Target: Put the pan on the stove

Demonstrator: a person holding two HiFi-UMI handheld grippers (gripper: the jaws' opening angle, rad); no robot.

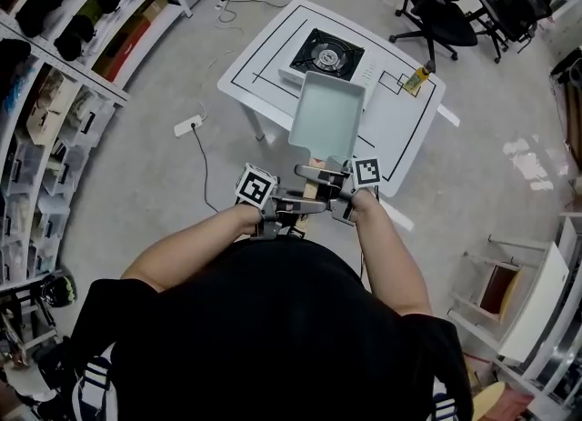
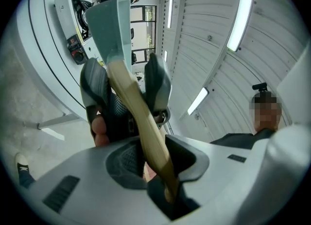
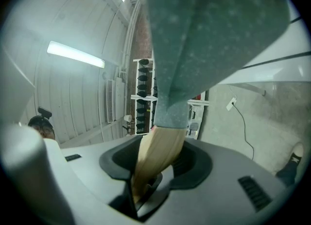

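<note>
**Pan in the air, both jaws on its handle**

The pan (image 1: 327, 117) is a pale green rectangular tray with a wooden handle (image 1: 312, 190). It is held clear of the surface (image 1: 400, 128) and is not yet on the stove (image 1: 326, 52). In the head view the pan lies across the near part of the white surface, and its far edge covers the stove's near corner (how high it is cannot be judged from above).

The right gripper (image 1: 320, 176) grips the handle closer to the pan body. In the right gripper view its jaws are narrow and clamped on the wood just below where the green metal starts. The left gripper (image 1: 305, 203) grips further back, near the handle's end. Its own view shows the jaws almost together and pinching the wood, with the other gripper's jaws on the handle just beyond.

The stove is a single-burner unit and sits on the far half of the surface inside black marked lines. A small yellow bottle (image 1: 417, 79) stands near the surface's right edge, well apart from the stove. A power strip (image 1: 187, 125) lies on the floor to the left with its cable trailing. Shelves (image 1: 73, 46) run along the left side, and black chairs (image 1: 441, 5) stand behind the surface.
</note>
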